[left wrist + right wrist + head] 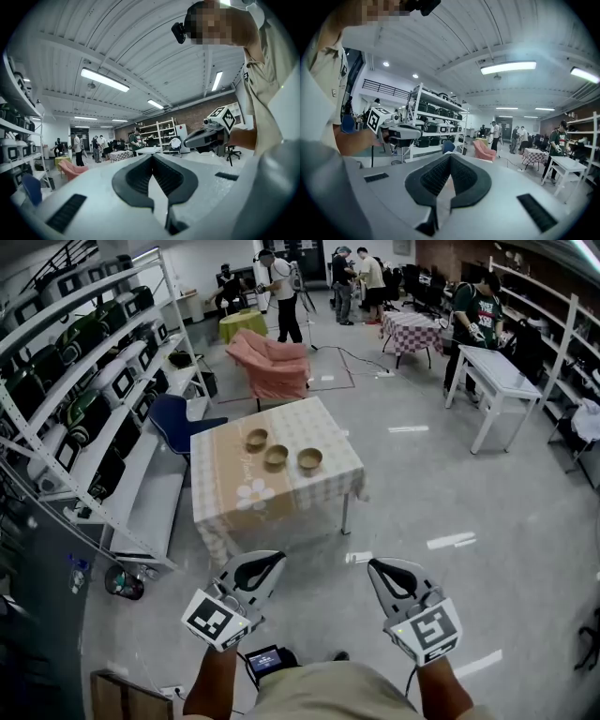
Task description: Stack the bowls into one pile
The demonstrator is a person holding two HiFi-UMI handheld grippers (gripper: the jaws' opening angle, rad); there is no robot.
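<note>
Plainly, the work had not begun: three small bowls sat in a slanted row on the desk point(314, 418), well ahead of the person and far out of reach. The left bowl point(256, 439), the middle bowl point(276, 457) and the right bowl point(309, 460) each stood upright and apart from the others, none nested, near the middle of a checked cloth point(234, 521) with a flower printed on it.

The left hand-held gripper point(265, 562) was held low in front of the body, and its own view showed the ribbed pads meeting at the tips with nothing between them. The right hand-held gripper point(382, 567) was the same, pads pressed together and empty, held beside the other with a gap between them.

The bowls looked shallow, stiff and brownish-gold. From that far off, it could not be told whether they were wood, metal or plastic. They would likely be light, and a smooth curved wall would probably slip under a squeeze from outside. The safer hold seemed to be a pinch across the rim, one pad inside and one outside. The loose cloth might drag or bunch if a bowl were slid, so lifting looked wiser. Both pairs of jaws would first have to part.
</note>
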